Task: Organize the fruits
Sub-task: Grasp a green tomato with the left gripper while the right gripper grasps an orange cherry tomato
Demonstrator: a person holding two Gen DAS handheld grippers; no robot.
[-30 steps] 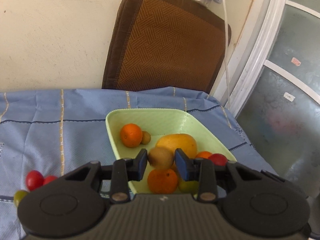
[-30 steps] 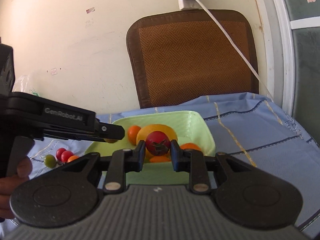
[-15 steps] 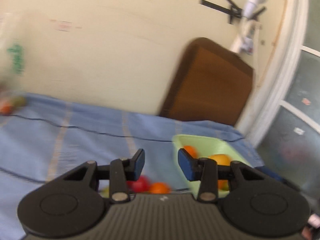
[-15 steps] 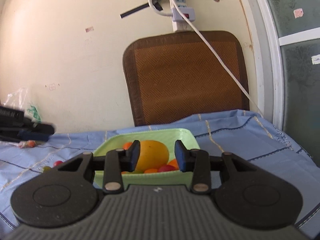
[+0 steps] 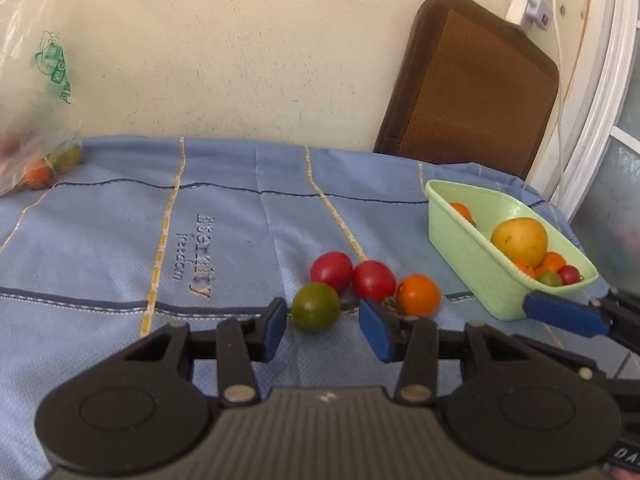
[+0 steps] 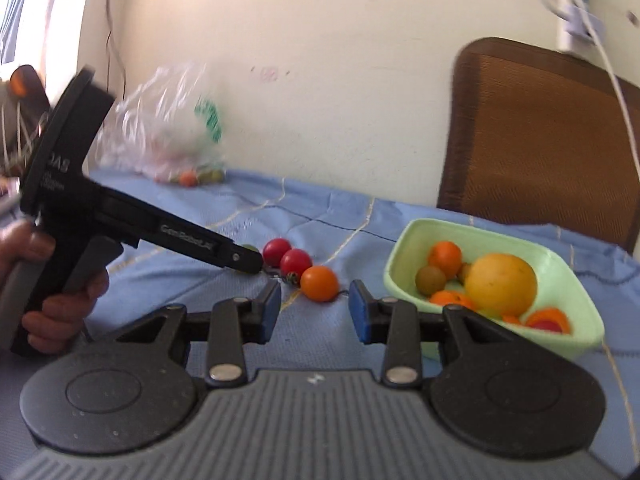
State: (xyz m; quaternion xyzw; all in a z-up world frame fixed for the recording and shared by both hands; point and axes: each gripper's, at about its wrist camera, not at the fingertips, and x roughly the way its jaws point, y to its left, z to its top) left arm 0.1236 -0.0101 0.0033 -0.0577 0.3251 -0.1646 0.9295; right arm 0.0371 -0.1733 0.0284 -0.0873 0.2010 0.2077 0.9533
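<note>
Green tomato (image 5: 315, 306) between left claw (image 5: 323, 328)

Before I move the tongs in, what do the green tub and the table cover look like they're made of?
The green tub looks like rigid molded plastic: smooth, pale, thin even walls with a rolled rim. The table cover appears to be woven blue fabric, matte, with a fine dimpled texture, stitched yellow stripes and embroidered lettering.
</note>
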